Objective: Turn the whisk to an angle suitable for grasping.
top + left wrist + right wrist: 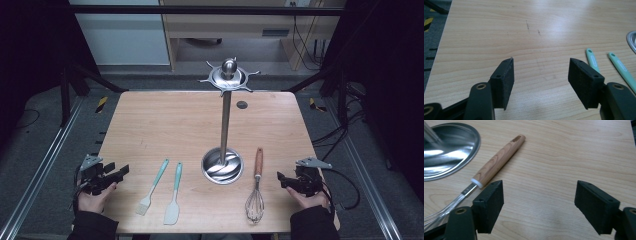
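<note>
1. Steel rack (224,120): I see it upright on the table, round base, hooked crown on top.
2. Whisk (256,187): wooden handle, lying flat right of the base.
3. Brush (152,188) and spatula (173,201): mint handles, lying side by side left of it.

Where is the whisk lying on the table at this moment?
In the high view the whisk lies on the table's near right part, between the metal stand's round base and the right claw, with its wooden handle pointing away from the person.
</note>
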The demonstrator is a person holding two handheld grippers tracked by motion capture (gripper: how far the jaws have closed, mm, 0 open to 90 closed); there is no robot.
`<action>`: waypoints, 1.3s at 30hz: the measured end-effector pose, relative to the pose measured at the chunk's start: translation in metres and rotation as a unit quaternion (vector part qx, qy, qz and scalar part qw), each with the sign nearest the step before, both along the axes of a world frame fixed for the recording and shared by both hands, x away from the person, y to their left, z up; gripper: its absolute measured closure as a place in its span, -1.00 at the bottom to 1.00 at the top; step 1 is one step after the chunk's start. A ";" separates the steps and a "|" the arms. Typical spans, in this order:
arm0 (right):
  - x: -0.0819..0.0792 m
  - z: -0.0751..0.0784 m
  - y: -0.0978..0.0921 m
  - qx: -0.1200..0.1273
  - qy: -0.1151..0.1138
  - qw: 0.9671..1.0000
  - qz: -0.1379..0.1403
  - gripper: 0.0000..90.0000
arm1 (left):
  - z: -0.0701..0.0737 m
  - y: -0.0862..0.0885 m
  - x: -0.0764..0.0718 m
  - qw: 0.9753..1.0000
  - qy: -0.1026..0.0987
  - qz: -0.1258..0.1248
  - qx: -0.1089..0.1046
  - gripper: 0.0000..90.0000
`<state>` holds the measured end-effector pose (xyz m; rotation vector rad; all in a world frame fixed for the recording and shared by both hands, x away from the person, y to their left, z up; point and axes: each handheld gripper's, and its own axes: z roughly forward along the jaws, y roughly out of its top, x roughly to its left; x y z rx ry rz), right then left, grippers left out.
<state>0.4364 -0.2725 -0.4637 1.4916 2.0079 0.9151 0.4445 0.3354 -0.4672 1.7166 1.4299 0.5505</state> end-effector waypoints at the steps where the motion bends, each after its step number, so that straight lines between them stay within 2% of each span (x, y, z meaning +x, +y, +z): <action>1: -0.002 0.002 0.003 0.004 0.000 1.000 0.002 -0.39 | 0.001 -0.001 -0.001 1.000 -0.002 0.000 -0.001 -0.08; 6: -0.003 0.006 0.005 0.011 -0.005 1.000 0.007 -0.29 | 0.002 -0.004 -0.002 1.000 -0.003 -0.007 0.013 0.02; 8: -0.004 0.007 0.010 0.010 0.001 1.000 0.008 -0.20 | 0.002 -0.005 -0.003 1.000 -0.002 -0.011 0.016 0.06; 13: -0.003 0.009 0.023 0.007 0.006 1.000 0.013 -0.18 | 0.002 -0.007 -0.002 1.000 0.002 -0.023 0.018 0.09; 15: -0.002 0.011 0.029 0.009 0.006 1.000 0.019 -0.17 | 0.002 -0.008 -0.001 0.999 0.003 -0.028 0.025 0.10; 17: -0.001 0.012 0.033 0.009 0.009 1.000 0.020 -0.17 | 0.002 -0.010 -0.001 0.999 -0.003 -0.036 0.029 0.10; 20: 0.003 0.013 0.046 0.007 0.015 0.999 0.029 -0.17 | 0.002 -0.012 -0.001 0.999 -0.012 -0.043 0.025 0.10; 27: 0.009 0.016 0.060 0.015 0.016 0.999 0.030 -0.15 | 0.002 -0.014 -0.001 0.998 -0.012 -0.050 0.026 0.09; 31: 0.014 0.014 0.065 0.011 0.019 0.999 0.028 -0.12 | 0.001 -0.015 0.000 0.998 -0.007 -0.051 0.028 0.08; 39: 0.034 0.006 0.081 0.000 0.062 0.998 0.014 0.06 | 0.003 -0.015 0.000 0.998 0.008 -0.050 0.031 0.11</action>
